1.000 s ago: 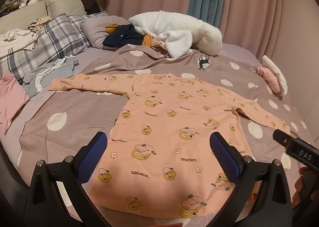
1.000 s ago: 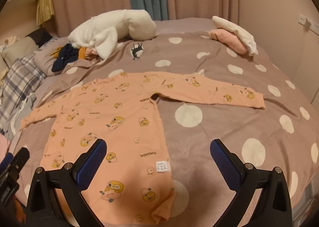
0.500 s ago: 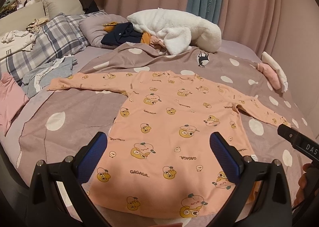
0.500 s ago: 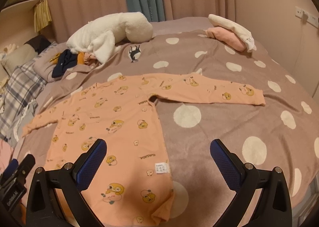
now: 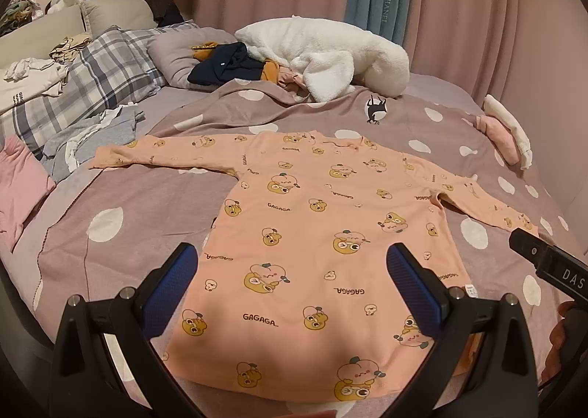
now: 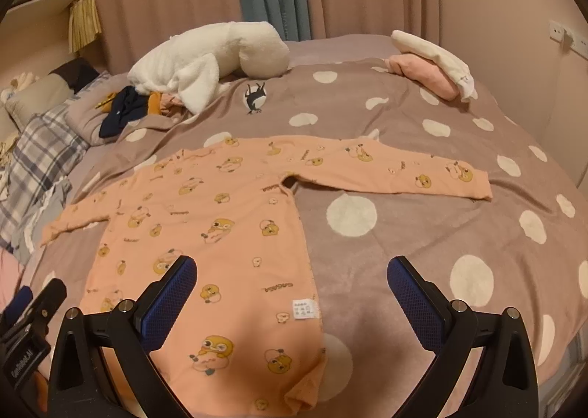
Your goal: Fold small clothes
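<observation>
The peach shirt (image 5: 323, 234) lies flat on the spotted blanket (image 6: 422, 234), sleeves out. Left gripper (image 5: 292, 274) and right gripper (image 6: 292, 276) hover above its hem; both gape, holding nothing.

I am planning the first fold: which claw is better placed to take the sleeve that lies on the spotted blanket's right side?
Probably the right claw. It is open and empty, and the right sleeve lies stretched out flat ahead of it on its own side. The left claw, also open, hangs over the shirt's body.
</observation>
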`<state>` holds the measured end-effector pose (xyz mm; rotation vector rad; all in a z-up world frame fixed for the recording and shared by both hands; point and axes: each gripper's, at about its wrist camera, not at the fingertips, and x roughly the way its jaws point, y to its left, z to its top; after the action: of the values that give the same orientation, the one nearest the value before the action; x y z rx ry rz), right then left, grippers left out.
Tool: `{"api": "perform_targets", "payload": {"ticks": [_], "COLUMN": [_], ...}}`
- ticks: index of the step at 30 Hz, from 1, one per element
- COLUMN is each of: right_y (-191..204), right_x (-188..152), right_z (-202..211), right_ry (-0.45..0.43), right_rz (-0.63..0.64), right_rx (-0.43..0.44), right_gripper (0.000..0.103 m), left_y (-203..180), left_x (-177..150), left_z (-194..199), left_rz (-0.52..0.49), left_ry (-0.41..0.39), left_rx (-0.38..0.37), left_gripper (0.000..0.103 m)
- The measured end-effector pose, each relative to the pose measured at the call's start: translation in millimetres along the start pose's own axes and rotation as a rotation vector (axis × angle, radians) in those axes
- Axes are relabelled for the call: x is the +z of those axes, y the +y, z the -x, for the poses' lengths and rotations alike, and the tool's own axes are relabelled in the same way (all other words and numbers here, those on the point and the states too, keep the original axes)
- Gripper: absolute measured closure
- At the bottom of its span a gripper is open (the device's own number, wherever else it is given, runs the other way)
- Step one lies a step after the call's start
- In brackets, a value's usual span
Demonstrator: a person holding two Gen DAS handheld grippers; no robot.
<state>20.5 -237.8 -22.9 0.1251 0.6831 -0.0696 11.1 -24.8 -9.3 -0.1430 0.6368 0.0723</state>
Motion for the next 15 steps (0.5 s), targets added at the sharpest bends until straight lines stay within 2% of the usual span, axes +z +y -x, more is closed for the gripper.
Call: {"api": "perform_targets", "payload": {"ticks": [15], "right_y": [1.9], "right_x": [0.3], "right_z": [0.9], "right_ry": [0.000], "right_rz": [-0.001], "right_rx": [-0.002], "right_gripper": [0.000], "left_y": [0.7], "left_x": [-0.5], "left_z": [-0.8], "left_rz": [-0.009], "left_ry": [0.002], "left_rx": [0.008], "left_gripper": [0.000]}}
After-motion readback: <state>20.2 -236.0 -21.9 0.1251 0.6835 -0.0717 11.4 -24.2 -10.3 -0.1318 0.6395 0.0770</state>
